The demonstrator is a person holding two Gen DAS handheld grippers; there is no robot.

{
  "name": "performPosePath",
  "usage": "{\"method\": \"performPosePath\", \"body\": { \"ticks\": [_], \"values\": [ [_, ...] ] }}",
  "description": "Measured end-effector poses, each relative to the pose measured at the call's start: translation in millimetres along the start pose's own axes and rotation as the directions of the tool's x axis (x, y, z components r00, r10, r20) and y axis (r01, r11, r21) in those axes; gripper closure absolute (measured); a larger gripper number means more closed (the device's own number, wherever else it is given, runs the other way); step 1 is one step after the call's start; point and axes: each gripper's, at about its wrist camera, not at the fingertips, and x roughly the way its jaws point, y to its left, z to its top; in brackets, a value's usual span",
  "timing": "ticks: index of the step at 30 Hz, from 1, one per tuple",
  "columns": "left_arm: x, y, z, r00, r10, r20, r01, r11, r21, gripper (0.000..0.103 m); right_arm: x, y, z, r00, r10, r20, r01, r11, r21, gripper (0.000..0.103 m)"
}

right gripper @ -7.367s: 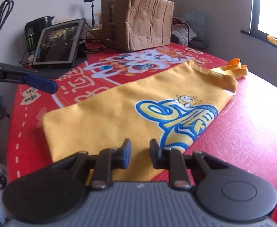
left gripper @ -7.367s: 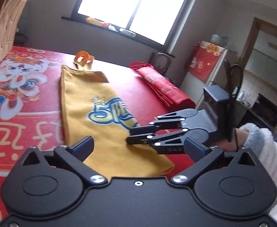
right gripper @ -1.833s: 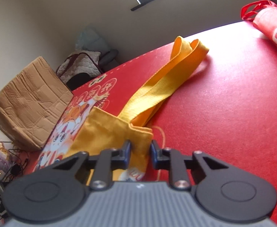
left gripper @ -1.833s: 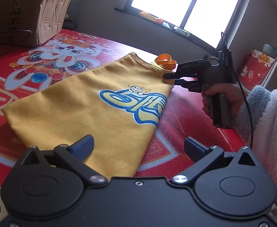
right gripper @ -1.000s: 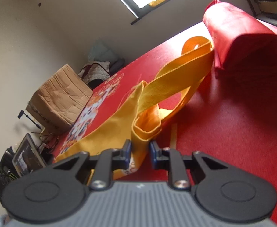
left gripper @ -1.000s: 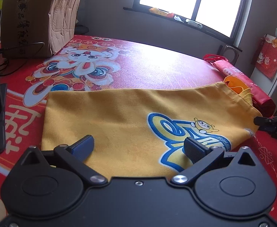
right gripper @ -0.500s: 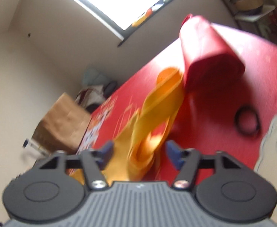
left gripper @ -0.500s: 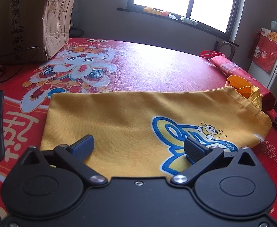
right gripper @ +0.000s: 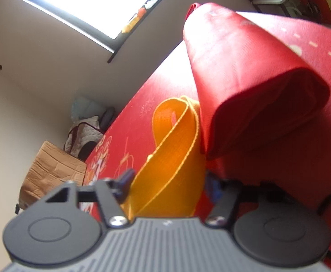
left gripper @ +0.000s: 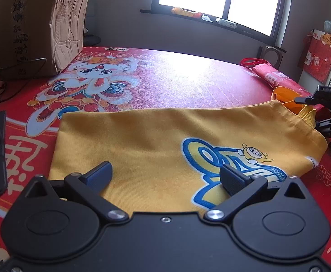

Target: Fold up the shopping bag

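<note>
The left gripper (left gripper: 165, 176) hovered over the yellow bag (left gripper: 165, 145), jaws released and empty. The bag lay flat and unfolded on the desk (left gripper: 188, 79); every fold remained. The right gripper (right gripper: 169, 182) was closing its jaws around the handles (right gripper: 172, 158).

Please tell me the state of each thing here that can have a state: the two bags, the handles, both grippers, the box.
yellow shopping bag: lying flat on the table, not yet folded.
orange handles: looped, between the right gripper's jaws.
right gripper: jaws closing around the handles.
left gripper: open, over the bag's near edge, holding nothing.
red bag: rolled up, beside the handles.
cardboard box: closed, upright.
</note>
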Motion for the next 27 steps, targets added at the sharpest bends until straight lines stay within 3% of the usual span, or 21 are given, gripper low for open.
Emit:
{"method": "performPosePath", "body": {
  "ticks": [3, 5, 7, 10, 12, 15, 17, 19, 20, 23, 24, 25, 26, 27],
  "values": [
    [-0.4, 0.3, -0.3, 1.000, -0.002, 0.001, 0.002, 1.000, -0.001, 0.001, -10.9, 11.1, -9.0, 0.998, 0.035, 0.051, -0.031, 0.996, -0.086, 0.091],
    [-0.3, 0.0, -0.4, 1.000, -0.002, 0.001, 0.002, 1.000, 0.001, 0.001, -34.0, 34.7, -25.6, 0.987, 0.066, 0.149, -0.028, 0.970, -0.243, 0.091],
    [0.1, 0.3, -0.4, 1.000, -0.002, 0.000, 0.002, 1.000, 0.002, 0.001, -59.8, 60.7, -44.2, 0.961, 0.114, 0.251, -0.002, 0.914, -0.406, 0.092],
    [-0.5, 2.1, -0.4, 1.000, -0.010, 0.004, 0.010, 1.000, -0.006, 0.001, -90.4, 82.5, -75.5, 0.904, 0.136, 0.404, 0.103, 0.849, -0.518, 0.092],
    [-0.7, 2.8, -0.4, 1.000, -0.013, 0.005, 0.013, 1.000, -0.009, 0.001, -103.1, 84.7, -94.9, 0.870, 0.110, 0.480, 0.170, 0.848, -0.503, 0.091],
    [-0.4, 1.6, -0.2, 1.000, -0.015, 0.002, 0.015, 1.000, 0.000, 0.001, -103.0, 65.9, -92.0, 0.885, 0.031, 0.464, 0.168, 0.909, -0.381, 0.091],
    [-0.2, 1.2, -0.3, 1.000, -0.018, 0.002, 0.018, 1.000, 0.003, 0.001, -100.5, 52.6, -84.7, 0.894, -0.048, 0.445, 0.195, 0.936, -0.292, 0.080],
    [-0.2, 1.7, -0.3, 1.000, -0.022, 0.003, 0.022, 1.000, 0.001, 0.001, -105.7, 41.5, -77.4, 0.886, -0.148, 0.440, 0.259, 0.944, -0.204, 0.065],
    [-0.5, 2.6, -0.4, 1.000, -0.026, 0.005, 0.026, 1.000, -0.004, 0.001, -110.8, 38.2, -76.0, 0.877, -0.165, 0.450, 0.269, 0.947, -0.177, 0.064],
    [-1.1, 4.6, -0.7, 0.999, -0.034, 0.010, 0.034, 0.999, -0.016, 0.001, -133.8, 36.7, -76.8, 0.818, -0.179, 0.547, 0.295, 0.946, -0.132, 0.060],
    [-1.1, 4.7, -0.7, 0.999, -0.035, 0.010, 0.035, 0.999, -0.018, 0.001, -142.9, 38.8, -78.6, 0.780, -0.188, 0.596, 0.316, 0.942, -0.116, 0.060],
    [-1.2, 4.6, -0.7, 0.999, -0.035, 0.010, 0.035, 0.999, -0.018, 0.001, -157.7, 43.0, -81.0, 0.723, -0.181, 0.667, 0.330, 0.938, -0.103, 0.059],
    [-1.3, 4.5, -0.8, 0.999, -0.035, 0.011, 0.035, 0.999, -0.018, 0.001, -168.1, 44.8, -82.9, 0.687, -0.165, 0.708, 0.330, 0.939, -0.101, 0.059],
    [-1.4, 4.4, -0.8, 0.999, -0.035, 0.011, 0.035, 0.999, -0.018, 0.001, -174.6, 45.9, -83.2, 0.672, -0.147, 0.726, 0.322, 0.941, -0.108, 0.059]
  ]
}}
